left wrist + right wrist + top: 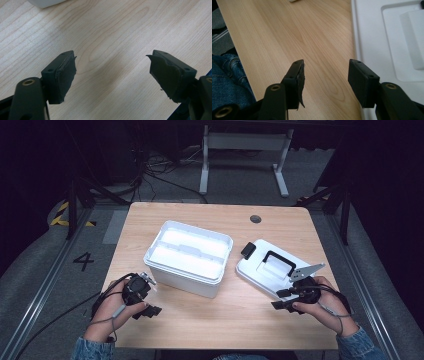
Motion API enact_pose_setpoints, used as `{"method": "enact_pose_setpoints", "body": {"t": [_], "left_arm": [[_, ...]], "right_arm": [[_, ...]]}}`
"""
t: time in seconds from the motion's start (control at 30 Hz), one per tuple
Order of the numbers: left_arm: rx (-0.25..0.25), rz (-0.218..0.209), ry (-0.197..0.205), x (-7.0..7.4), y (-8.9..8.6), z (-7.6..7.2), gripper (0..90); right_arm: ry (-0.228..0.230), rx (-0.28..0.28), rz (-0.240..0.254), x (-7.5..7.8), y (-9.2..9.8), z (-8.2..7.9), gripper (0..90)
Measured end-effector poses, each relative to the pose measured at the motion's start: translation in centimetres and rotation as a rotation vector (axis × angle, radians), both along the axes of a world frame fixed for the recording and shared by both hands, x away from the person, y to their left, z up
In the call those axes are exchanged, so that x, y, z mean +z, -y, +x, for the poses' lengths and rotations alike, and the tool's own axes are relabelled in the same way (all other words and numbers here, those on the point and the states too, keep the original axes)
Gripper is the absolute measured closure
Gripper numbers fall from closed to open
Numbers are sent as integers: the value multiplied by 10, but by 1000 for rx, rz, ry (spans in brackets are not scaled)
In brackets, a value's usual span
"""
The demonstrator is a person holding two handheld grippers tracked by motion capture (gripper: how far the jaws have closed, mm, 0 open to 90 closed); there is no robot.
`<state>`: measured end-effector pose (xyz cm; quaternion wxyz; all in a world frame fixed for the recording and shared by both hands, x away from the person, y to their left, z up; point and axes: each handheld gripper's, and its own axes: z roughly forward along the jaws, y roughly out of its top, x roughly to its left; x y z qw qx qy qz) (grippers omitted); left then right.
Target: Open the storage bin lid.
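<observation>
The white lid (272, 268) lay flat on the wooden table (210, 320), just right of the open white storage box (189, 257) and apart from it, turned at an angle to the box's walls. It looked like smooth, glossy plastic, with a recessed middle, a black carry handle (278, 261) across that recess and a black latch (248, 250) at its far corner. The right gripper (281, 298) sat at the lid's near edge, its jaws parted to a middling gap with nothing between them; in the right gripper view the lid's rim (358, 45) ran just beside the right jaw. The left gripper (149, 310) hovered over bare wood in front of the box's near-left corner, jaws spread wide and empty. The likeliest trouble from here was a poor bite: the rim was thin and slick, so a shallow pinch could let the lid slip or swing, and since it lay skewed to the box it might land crooked and catch on the box's rim.
</observation>
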<state>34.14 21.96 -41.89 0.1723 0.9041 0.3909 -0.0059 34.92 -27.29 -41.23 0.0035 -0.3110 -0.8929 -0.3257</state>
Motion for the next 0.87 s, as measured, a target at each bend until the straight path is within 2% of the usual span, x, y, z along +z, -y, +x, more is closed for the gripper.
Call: {"method": "enact_pose_setpoints", "body": {"t": [0.1, 0.4, 0.73, 0.87], "left_arm": [[0, 7, -4, -1, 1, 0, 219], [-6, 10, -11, -2, 2, 2, 219], [-9, 11, -10, -2, 2, 2, 218], [-9, 8, -9, -2, 2, 2, 218]], "right_arm": [[-7, 2, -13, -5, -2, 0, 469], [-30, 16, -104, -30, -13, 1, 450], [-29, 30, -137, -40, -17, 1, 433], [-25, 29, -125, -40, -18, 1, 429]]}}
